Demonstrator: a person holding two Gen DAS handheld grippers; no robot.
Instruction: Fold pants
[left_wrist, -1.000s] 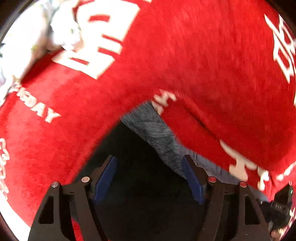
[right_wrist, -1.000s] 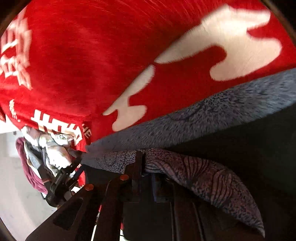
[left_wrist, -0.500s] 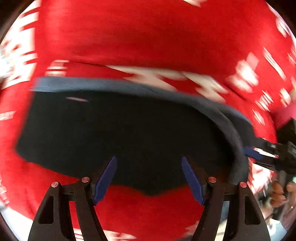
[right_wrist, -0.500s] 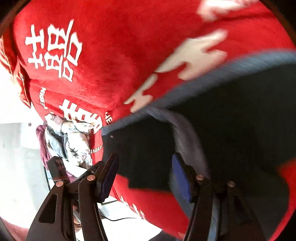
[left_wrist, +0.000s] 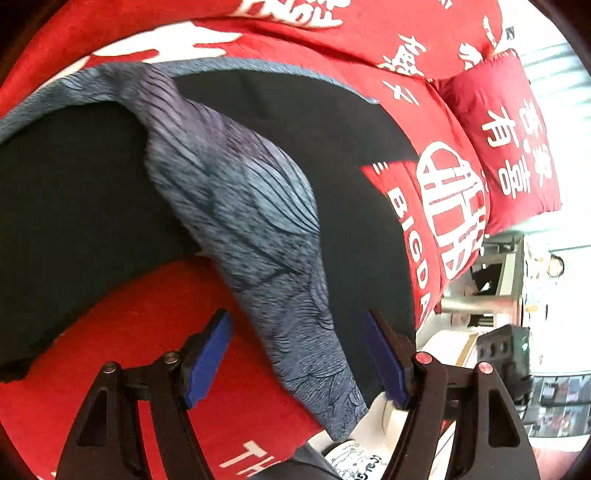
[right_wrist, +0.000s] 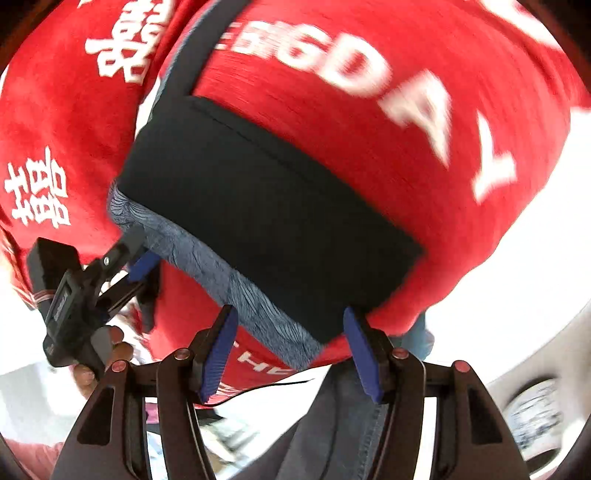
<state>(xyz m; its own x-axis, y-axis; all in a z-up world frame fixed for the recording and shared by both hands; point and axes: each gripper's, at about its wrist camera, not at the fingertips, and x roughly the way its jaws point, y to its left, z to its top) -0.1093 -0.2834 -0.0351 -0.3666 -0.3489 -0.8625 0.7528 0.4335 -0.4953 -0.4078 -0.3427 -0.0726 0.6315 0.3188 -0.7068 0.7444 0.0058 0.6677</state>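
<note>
The dark pants (left_wrist: 332, 155) lie folded on a red blanket (left_wrist: 147, 332), with their grey patterned lining (left_wrist: 243, 206) turned out along a fold that runs toward me. My left gripper (left_wrist: 299, 354) is open, its blue pads on either side of the lining's near tip, apart from it. In the right wrist view the pants (right_wrist: 258, 206) form a dark folded band with the patterned lining (right_wrist: 236, 288) along its near edge. My right gripper (right_wrist: 291, 350) is open just in front of the near corner. The left gripper (right_wrist: 144, 262) shows at the left.
The red blanket with white lettering (right_wrist: 369, 85) covers the surface. A red cushion (left_wrist: 513, 140) stands at the far right. Beyond the blanket's edge are white floor (right_wrist: 517, 325), a shoe (right_wrist: 535, 413) and the person's jeans (right_wrist: 340, 435).
My right gripper has let go of the patterned fabric and opened. Both grippers have pulled back from the pants, which now lie folded on the blanket.
</note>
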